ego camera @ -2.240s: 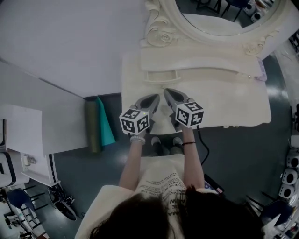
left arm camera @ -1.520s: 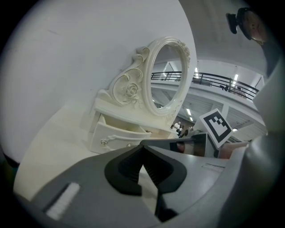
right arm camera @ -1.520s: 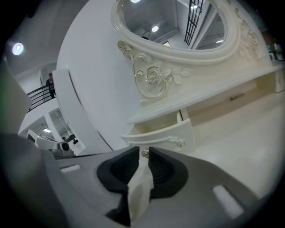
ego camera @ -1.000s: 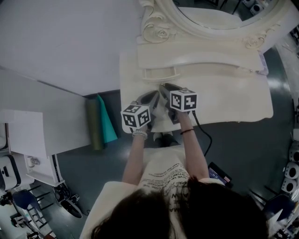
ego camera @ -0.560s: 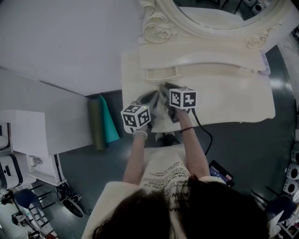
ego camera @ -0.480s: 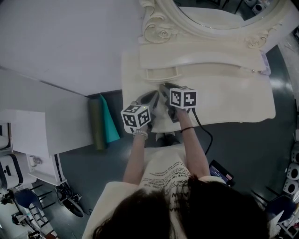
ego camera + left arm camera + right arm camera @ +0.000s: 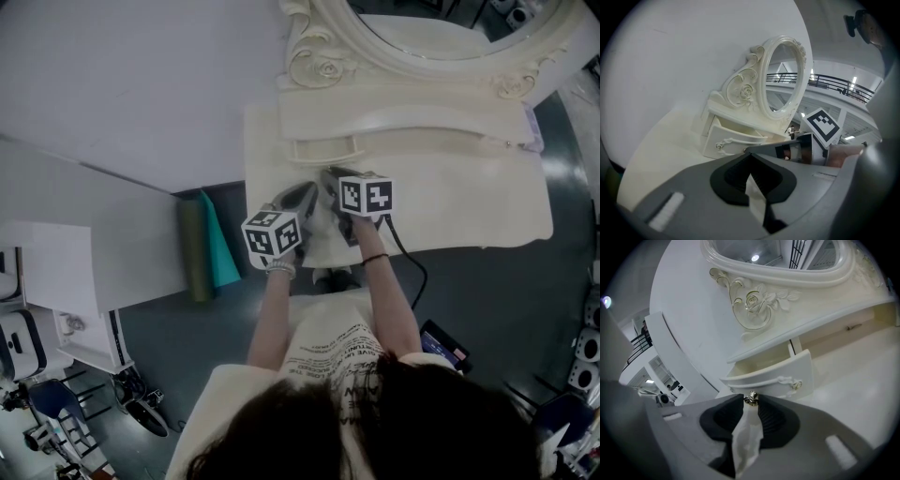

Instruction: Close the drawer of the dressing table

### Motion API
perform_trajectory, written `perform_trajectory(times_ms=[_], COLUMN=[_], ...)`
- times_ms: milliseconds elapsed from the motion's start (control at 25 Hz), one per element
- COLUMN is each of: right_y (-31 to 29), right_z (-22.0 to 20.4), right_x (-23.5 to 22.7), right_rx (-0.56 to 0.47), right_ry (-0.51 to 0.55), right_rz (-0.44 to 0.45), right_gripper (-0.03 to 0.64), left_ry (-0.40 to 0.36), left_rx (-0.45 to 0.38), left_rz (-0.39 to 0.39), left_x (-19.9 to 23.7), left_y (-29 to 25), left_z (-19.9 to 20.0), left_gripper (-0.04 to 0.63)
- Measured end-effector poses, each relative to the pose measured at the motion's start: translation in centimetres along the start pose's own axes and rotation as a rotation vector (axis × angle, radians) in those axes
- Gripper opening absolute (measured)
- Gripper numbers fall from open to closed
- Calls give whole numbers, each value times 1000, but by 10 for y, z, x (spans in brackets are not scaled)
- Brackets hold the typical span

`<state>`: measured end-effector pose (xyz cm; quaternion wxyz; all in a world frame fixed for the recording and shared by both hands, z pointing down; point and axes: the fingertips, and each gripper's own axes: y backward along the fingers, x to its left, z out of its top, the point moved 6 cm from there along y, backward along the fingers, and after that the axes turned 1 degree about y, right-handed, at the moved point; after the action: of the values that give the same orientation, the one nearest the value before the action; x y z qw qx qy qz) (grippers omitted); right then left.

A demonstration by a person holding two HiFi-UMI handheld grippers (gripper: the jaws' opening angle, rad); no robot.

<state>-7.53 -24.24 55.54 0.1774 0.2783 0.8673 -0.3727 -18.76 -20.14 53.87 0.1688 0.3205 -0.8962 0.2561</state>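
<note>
The dressing table lies under both tongs. Its drawer is pulled out, just ahead of the right tongs. Their jaws have just been closing and now pinch a small shiny knob. The left tongs, close beside, are squeezed together on nothing.

Pale grey wall behind. Dark grey floor. 2 rolls by the wall: olive roll, teal roll. White unit at left. Light even.
</note>
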Motion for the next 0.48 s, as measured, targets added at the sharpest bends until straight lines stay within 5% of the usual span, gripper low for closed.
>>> perform_trajectory(times_ms=[480], right_y=[-2], right_z=[6], right_x=[-2], right_rx=[-2], right_ry=[6], right_rz=[0], right_gripper=[94], left_ry=[-2], left_rx=[-8], left_rz=[-1], left_x=[2], left_y=[-4], left_z=[5], left_gripper=[2])
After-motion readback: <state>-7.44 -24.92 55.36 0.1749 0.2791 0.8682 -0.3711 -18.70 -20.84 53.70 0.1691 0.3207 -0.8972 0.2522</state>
